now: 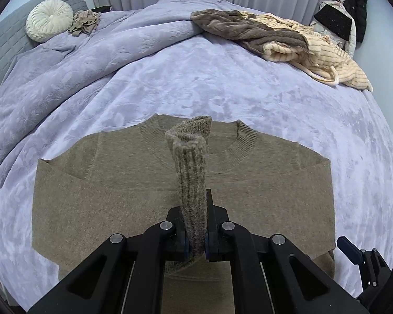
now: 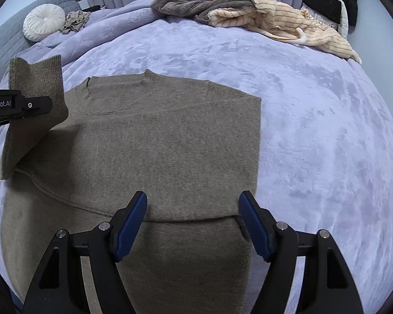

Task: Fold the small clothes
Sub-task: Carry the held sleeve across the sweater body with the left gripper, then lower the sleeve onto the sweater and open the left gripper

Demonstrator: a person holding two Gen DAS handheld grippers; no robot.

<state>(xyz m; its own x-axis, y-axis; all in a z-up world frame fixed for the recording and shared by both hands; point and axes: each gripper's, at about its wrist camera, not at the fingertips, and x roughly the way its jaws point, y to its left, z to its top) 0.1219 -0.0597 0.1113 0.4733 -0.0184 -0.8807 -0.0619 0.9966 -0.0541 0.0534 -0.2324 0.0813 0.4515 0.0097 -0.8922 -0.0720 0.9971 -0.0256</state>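
An olive-brown knit sweater (image 1: 133, 183) lies flat on the lavender bedspread (image 1: 196, 83), collar away from me, sleeves folded in across the body. My left gripper (image 1: 195, 219) is shut on a ribbed sleeve cuff (image 1: 191, 162), which stands up between the jaws above the sweater. In the right wrist view the sweater (image 2: 157, 144) fills the middle, and the left gripper (image 2: 43, 104) holds the lifted cuff (image 2: 36, 83) at the sweater's left edge. My right gripper (image 2: 194, 217) is open and empty, hovering over the sweater's lower right part.
A brown and cream striped fleece heap (image 1: 283, 41) lies at the far right of the bed. A round white cushion (image 1: 49, 23) and a small beige garment (image 1: 85, 22) sit by the grey headboard (image 1: 2, 49). Curtains hang behind; dark clothes (image 1: 353, 2) hang at far right.
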